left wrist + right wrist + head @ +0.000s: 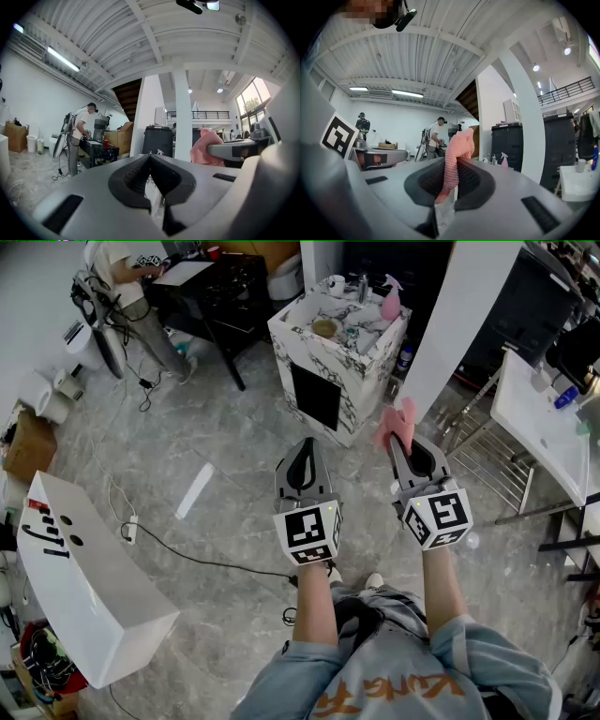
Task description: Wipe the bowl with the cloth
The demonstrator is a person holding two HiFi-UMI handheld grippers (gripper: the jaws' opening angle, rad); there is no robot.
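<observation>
Grey floor (216, 521); right gripper (397, 439) pinches cloth (396, 420), left gripper (302, 444) closed

left gripper (306, 444) closed, right gripper (401, 439) clamped, both raised

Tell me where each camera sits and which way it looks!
Head view: on the person's head, looking steeply down at the floor; shows the arms, left gripper and right gripper.
Left gripper view: on the left gripper, looking out across the room along its shut, empty jaws.
Right gripper view: on the right gripper, looking across the room along its jaws, shut on the pink cloth.
Shared: all three views show the pink cloth.
</observation>
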